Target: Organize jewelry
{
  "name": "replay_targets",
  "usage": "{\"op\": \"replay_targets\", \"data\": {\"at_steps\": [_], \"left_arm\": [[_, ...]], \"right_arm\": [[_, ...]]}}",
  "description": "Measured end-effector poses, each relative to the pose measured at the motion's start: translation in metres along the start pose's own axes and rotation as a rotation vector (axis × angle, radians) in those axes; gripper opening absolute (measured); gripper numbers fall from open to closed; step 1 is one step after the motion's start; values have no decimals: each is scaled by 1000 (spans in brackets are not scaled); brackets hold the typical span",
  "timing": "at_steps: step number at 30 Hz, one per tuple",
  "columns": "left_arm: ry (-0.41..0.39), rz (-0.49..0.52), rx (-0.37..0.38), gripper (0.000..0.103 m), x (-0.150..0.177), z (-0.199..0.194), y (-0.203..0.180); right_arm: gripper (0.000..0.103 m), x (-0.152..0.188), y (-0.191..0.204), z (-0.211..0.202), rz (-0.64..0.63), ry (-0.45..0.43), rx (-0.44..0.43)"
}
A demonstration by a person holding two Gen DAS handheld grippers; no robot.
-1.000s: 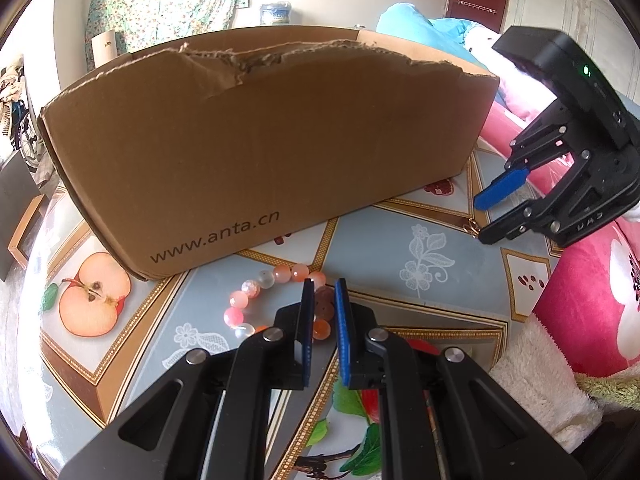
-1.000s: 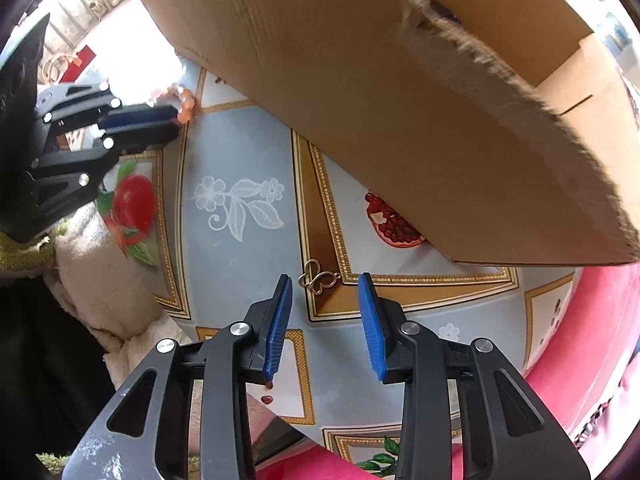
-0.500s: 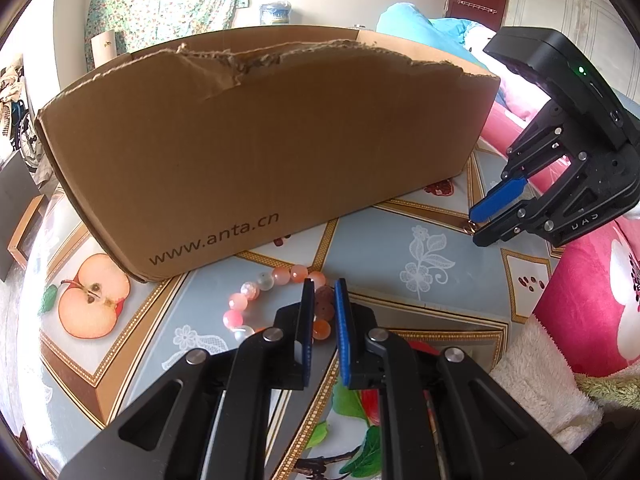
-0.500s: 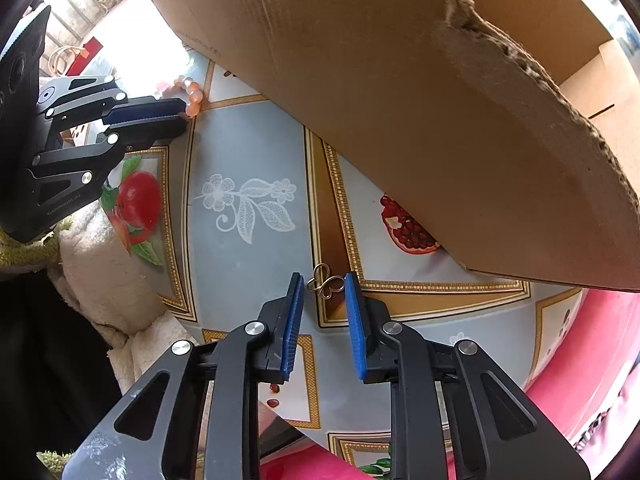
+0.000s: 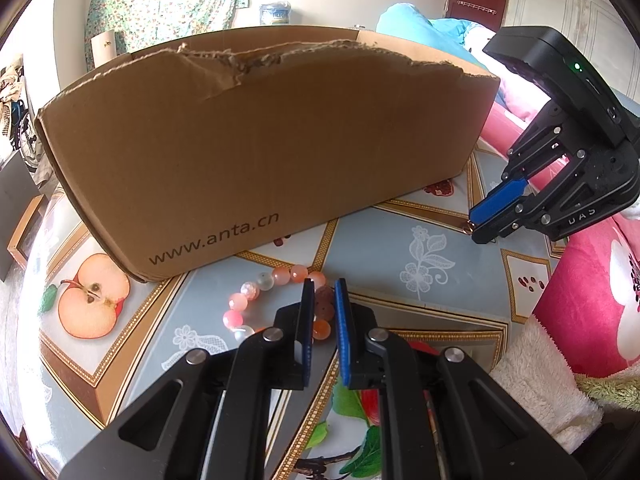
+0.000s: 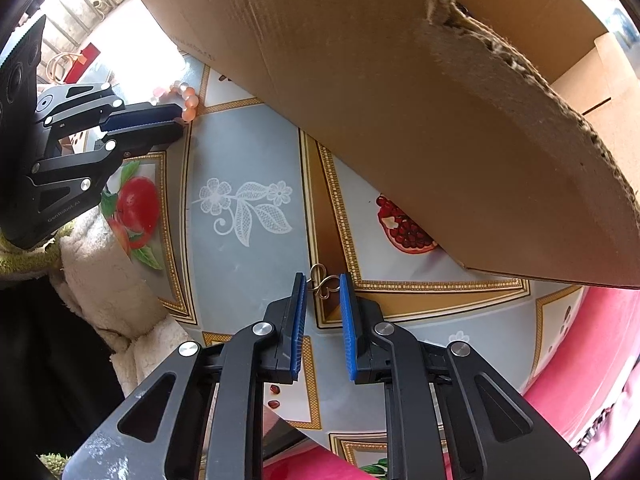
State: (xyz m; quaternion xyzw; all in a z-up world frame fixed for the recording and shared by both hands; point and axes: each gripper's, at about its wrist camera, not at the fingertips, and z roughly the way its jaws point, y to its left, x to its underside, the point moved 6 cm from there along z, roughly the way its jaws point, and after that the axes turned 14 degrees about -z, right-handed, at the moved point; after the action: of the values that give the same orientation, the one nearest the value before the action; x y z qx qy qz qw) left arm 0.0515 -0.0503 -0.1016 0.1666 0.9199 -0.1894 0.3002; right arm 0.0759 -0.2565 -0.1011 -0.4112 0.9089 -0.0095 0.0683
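Left fingers (image 5: 307, 312) pinching bead bracelet (image 5: 276, 300); right fingers (image 6: 299, 300) spread, straddling gold clasp (image 6: 323, 285), long axis crosswise.

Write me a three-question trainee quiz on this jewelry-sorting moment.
1. True or false: the bead bracelet lies inside the cardboard box.
2. What sits between the tips of the right tongs? A) a gold wire charm B) a watch C) a pearl earring
3. Fill in: the box print reads www.____.cn.

Key: 1 false, it lies on the tablecloth in front of the box; 2 A; 3 anta.
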Motion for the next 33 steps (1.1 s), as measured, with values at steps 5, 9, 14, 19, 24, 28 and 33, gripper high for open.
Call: {"op": "replay_targets", "data": {"at_steps": [5,9,14,19,24,28,33], "left_arm": [[0,1,0,10,0,0,0],[0,1,0,10,1,-1,0],[11,-9,11,10,0,-3,0],[-52,6,52,30,-3,-28,-4],[-66,43,120,43,-9,-41,-31],[47,85,136,43,-7,-10,-65],[113,156,131,43,-7,22,-104]], "right_arm": [[9,-5,5,-1,4,0,1],[2,-6,8,-2,25,-2,-2],[4,-5,2,-26,94,-87,-33],[14,14,-11,-57,266,-291,-46],[19,54,-12,-77,492,-492,-19],[20,82,-2,-79,656,-607,42],[22,102,0,-74,731,-653,46]]}}
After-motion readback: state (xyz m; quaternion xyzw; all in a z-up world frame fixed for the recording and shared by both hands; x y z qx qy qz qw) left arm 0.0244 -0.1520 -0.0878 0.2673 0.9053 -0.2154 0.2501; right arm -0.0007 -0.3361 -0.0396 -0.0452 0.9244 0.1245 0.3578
